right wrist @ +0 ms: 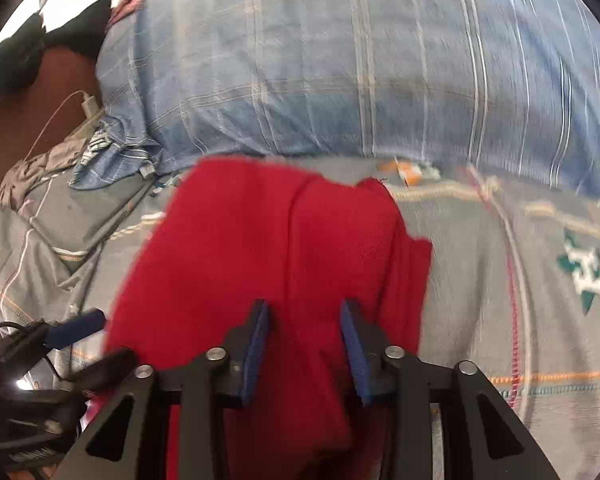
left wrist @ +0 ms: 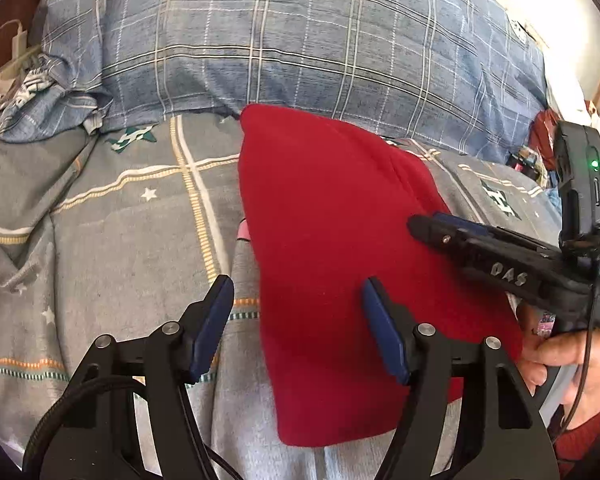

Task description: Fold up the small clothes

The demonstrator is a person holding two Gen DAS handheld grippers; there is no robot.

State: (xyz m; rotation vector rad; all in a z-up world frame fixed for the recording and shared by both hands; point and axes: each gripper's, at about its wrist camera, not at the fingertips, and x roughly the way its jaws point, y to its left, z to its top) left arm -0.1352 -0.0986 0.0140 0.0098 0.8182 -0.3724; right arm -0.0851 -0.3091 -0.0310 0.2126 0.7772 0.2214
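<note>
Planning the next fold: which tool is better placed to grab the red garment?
Right, probably. The right tool hangs open directly over the red garment; the left tool, also open, straddles its left edge, half over the bedsheet.

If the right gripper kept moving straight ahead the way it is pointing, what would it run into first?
Most likely the red garment: the right gripper has its jaws open directly over it, pointing along the fabric. Beyond that lies the blue plaid pillow, though depth is hard to judge.
</note>
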